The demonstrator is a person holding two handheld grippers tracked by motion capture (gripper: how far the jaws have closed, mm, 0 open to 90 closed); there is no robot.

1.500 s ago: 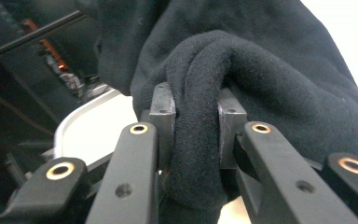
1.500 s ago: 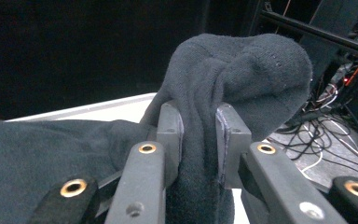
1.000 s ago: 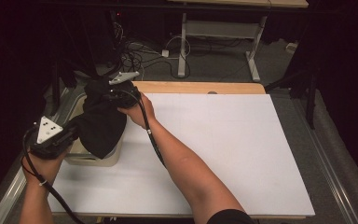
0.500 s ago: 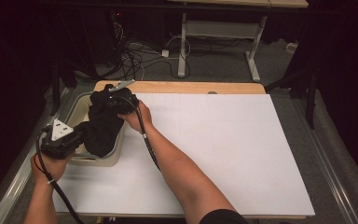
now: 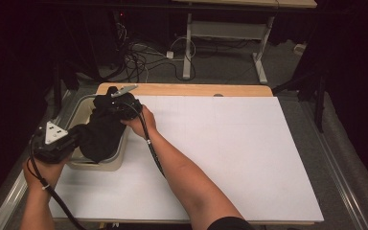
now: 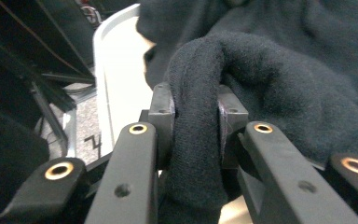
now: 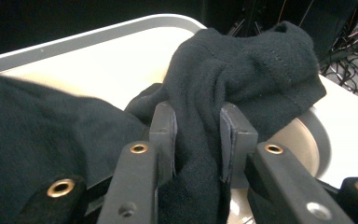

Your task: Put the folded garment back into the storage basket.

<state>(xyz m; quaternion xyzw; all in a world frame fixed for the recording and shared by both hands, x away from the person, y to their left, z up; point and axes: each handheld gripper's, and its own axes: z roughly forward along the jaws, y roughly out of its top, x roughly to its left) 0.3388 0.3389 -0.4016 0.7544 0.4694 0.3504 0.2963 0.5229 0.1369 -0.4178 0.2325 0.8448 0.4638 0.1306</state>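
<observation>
A black knitted cloth [image 5: 100, 134] hangs over a cream tub [image 5: 120, 149] at the table's left edge. My left gripper [image 5: 79, 136] grips its near end; in the left gripper view a fold of the cloth [image 6: 200, 107] is pinched between the jaws, with my left gripper [image 6: 196, 116] shut on it. My right gripper [image 5: 117, 104] holds the far end over the tub's back; in the right gripper view the cloth [image 7: 242, 70] bunches up between the jaws of my right gripper [image 7: 198, 130], above the tub's rim [image 7: 98, 30].
The white tabletop [image 5: 230, 143] stretches to the right of the tub. A wooden strip [image 5: 196, 89] runs along the table's far edge. Cables [image 5: 143, 52] and a table frame [image 5: 225, 33] lie on the floor beyond.
Both grippers have lowered the cloth toward the tub. The left gripper moved right and nearer the tub; the right gripper dropped slightly over the tub's back.
</observation>
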